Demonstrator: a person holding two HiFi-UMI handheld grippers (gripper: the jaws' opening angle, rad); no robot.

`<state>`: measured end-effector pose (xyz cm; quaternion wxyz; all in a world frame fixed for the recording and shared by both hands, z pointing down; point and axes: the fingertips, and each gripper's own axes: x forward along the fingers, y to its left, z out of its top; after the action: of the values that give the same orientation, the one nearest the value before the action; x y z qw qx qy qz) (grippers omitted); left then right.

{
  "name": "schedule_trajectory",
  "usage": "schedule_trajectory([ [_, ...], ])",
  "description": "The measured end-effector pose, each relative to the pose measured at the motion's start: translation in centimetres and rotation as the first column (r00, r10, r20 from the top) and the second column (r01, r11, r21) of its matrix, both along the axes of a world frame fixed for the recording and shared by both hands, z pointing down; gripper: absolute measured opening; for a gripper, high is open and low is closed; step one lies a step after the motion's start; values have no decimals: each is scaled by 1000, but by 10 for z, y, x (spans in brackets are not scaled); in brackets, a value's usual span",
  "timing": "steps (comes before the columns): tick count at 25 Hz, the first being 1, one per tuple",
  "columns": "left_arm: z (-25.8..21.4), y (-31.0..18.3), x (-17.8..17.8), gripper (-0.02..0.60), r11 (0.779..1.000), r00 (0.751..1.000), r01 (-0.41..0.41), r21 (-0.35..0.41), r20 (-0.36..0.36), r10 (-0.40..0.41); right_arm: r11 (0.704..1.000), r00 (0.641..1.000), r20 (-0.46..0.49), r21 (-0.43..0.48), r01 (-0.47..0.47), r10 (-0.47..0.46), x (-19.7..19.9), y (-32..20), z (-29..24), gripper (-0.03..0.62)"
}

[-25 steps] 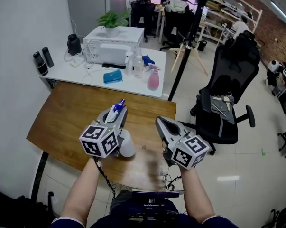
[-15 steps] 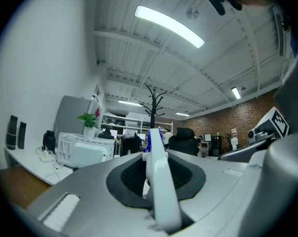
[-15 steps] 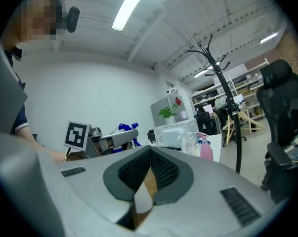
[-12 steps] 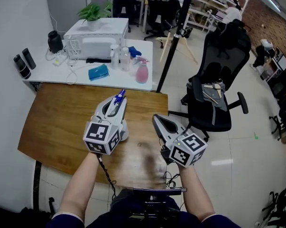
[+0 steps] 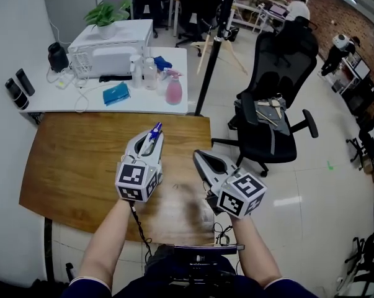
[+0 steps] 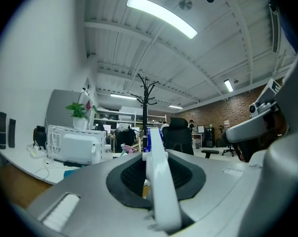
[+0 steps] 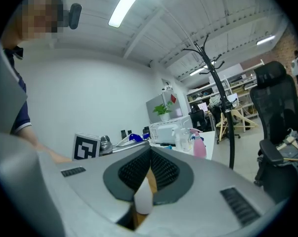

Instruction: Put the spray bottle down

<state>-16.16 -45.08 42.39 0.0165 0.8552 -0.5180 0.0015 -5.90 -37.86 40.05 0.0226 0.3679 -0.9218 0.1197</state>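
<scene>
The left gripper [image 5: 151,144] has its fingers clamped on the white head of the spray bottle [image 6: 157,179], held over the wooden tabletop [image 5: 69,160] toward its right edge. The right gripper [image 5: 203,161] is closed on nothing. The bottle's base is hidden, so releasing before it sits flat could topple it.

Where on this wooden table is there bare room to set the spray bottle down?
The wooden table's left half, from the left gripper to its left edge, is bare. The white table behind is crowded: microwave, bottles, blue cloth.

spray bottle [image 5: 154,130] body: hidden under left hand-held gripper [image 5: 151,139] | tabletop patch [image 5: 188,208]: blurred
</scene>
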Motion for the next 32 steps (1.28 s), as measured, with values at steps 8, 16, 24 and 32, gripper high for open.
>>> schedule_trajectory([
  [8,15,-4,1,77,1000,1000,23,-14,2,-23,1000,1000,-1,-8,-11,11,9,1,4,6],
  [16,17,-6,6,80,999,999,36,-12,12,-36,1000,1000,7,-7,-16,16,15,3,4,6],
  [24,19,-7,2,150,998,999,50,-22,21,-50,1000,1000,17,-2,-19,19,18,3,1,6],
  [32,16,-1,6,264,1000,999,23,-16,29,-23,1000,1000,26,3,-13,13,16,5,-1,6],
])
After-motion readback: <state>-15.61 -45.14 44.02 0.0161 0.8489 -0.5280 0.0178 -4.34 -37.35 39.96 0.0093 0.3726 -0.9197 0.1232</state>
